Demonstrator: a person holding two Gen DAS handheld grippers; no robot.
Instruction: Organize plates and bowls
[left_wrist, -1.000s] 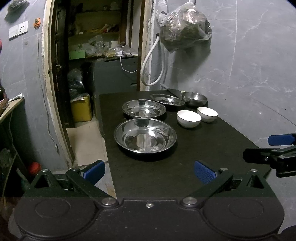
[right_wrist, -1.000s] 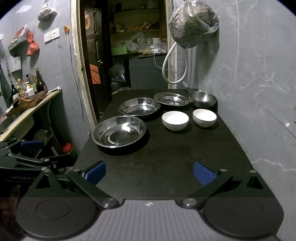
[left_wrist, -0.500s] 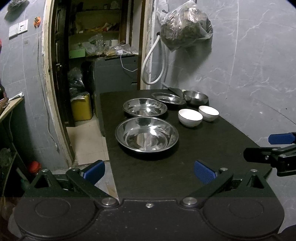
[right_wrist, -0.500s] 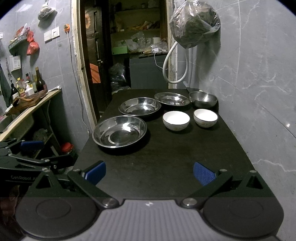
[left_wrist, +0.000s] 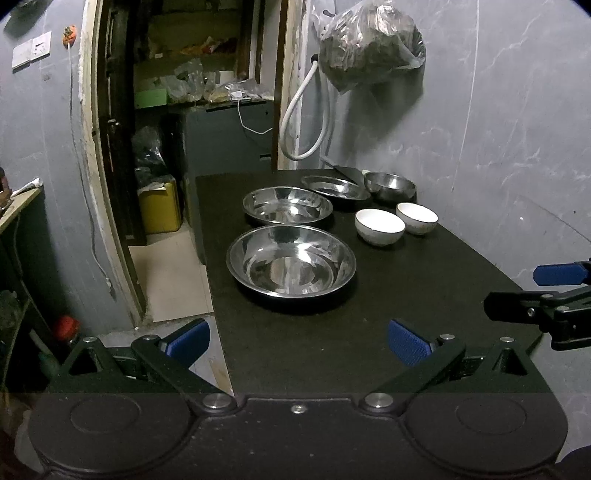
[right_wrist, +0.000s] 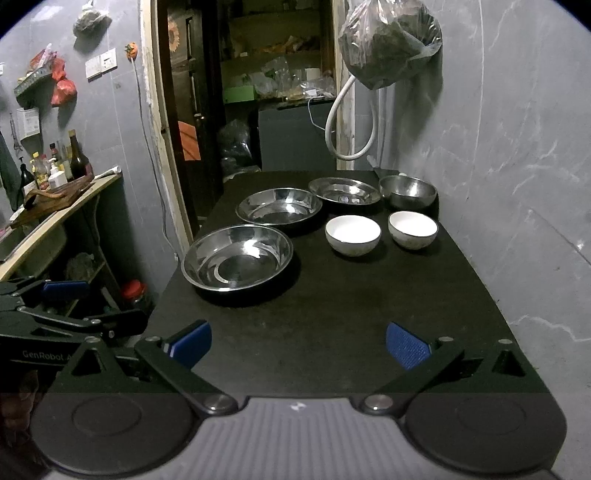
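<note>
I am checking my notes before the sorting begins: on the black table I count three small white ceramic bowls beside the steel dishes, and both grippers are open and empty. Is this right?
Not quite: there are two small white ceramic bowls, not three, as the right wrist view shows. The rest holds: they sit on the black table beside the steel dishes, and the left gripper and right gripper are open and empty.

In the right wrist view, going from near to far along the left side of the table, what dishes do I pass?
Nearest steel basin → second steel basin → shallow steel plate at the far end.
</note>
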